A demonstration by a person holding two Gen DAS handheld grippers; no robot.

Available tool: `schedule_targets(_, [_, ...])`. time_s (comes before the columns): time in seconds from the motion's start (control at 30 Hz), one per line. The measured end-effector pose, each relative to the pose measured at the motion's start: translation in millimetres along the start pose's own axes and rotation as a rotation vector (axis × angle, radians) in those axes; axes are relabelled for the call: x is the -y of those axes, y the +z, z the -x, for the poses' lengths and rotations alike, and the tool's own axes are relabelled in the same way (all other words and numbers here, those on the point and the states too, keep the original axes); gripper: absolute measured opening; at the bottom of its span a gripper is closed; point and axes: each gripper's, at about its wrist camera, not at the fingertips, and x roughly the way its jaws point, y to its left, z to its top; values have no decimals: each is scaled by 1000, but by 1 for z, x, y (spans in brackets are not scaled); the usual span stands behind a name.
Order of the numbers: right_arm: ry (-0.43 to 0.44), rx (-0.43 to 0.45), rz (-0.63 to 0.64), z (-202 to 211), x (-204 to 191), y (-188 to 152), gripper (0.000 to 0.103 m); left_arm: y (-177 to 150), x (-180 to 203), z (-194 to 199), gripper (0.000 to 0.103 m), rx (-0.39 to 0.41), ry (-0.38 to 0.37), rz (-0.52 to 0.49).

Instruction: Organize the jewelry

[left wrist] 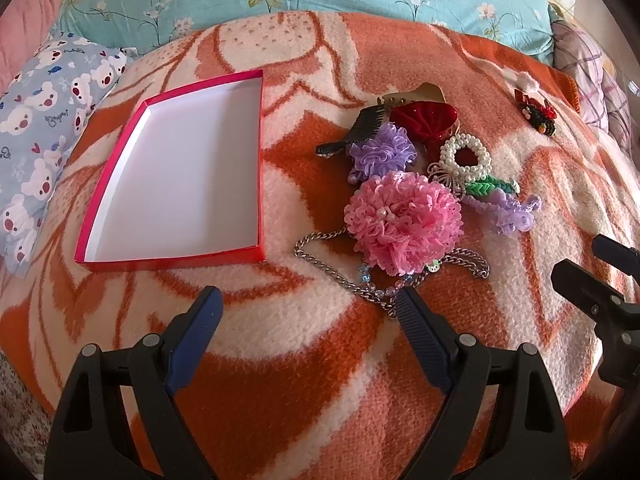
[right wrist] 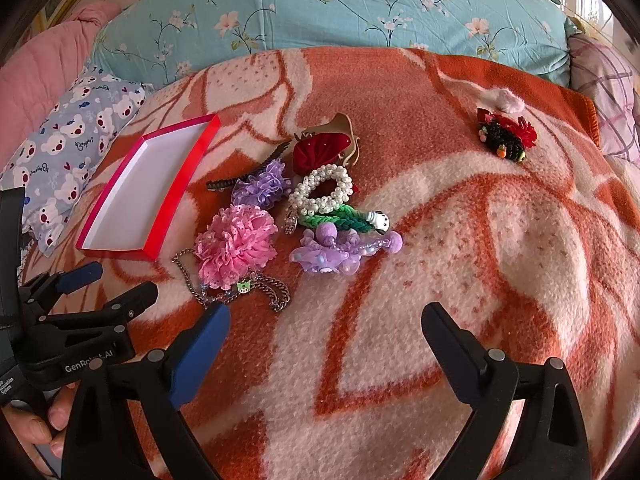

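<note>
Left hand-held gripper (left wrist: pixel 308 304) open, chain necklace (left wrist: pixel 320 268) just ahead.

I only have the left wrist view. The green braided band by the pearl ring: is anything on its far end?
Observer: Yes, the green braided band ends in a small white-and-black charm.
Operator: Right gripper open?
Observer: Open; the right gripper hovers over bare blanket, holding nothing.
Operator: Whose hand holds my gripper?
Observer: Fingertips show below the left gripper, which is open too.
</note>
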Motion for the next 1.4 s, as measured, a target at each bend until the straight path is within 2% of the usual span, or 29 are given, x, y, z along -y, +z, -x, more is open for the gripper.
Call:
schedule_targets(0.17, [3,-8,-3,-1,0,0,96,0,-1,-2,89,16,18,-7])
schedule_targets(0.2, [-5,1,3,-1,0,1,96,0,-1,-2,89,29,38,-17])
schedule_targets(0.33, [-34,58,29,-4,1,3,92,1,-1,-6,90,27,31,-18])
schedule_targets(0.53, [-42,57,41,-19,10,10,80,6,2,-18,89,-6,-33,-14])
schedule_targets(0.73, [-4,28,24,-44,16,23,76,19,20,-29,89,-7,-91,-45])
schedule_targets(0.83, [4,10,15,-57,21,30,70,26,30,-40,87,-19,-107,-72])
schedule_targets(0.87, [11,6,10,-61,23,32,67,28,33,-45,85,-24,-117,-79])
schedule_targets(0.9, [28,4,0,-64,26,33,65,30,35,-49,79,-30,-136,-78])
schedule_targets(0.97, [52,4,-9,-69,30,35,51,35,40,-58,68,-45,-180,-75])
schedule_targets(1.0, [62,11,-13,-69,31,36,50,38,42,-63,60,-55,-195,-75])
schedule_targets(1.07, [80,23,-22,-67,35,36,33,41,46,-71,50,-58,-213,-75])
schedule_targets(1.1, [76,23,-25,-66,36,36,30,42,46,-73,41,-56,-227,-72])
schedule_targets(1.13, [75,33,-26,-63,38,36,17,43,47,-73,31,-51,-240,-70])
schedule_targets(1.23, [111,52,-51,-57,43,38,15,45,44,-71,17,-38,-261,-73])
schedule_targets(1.4, [136,85,-70,-44,47,36,15,44,30,-61,12,-16,-306,-38])
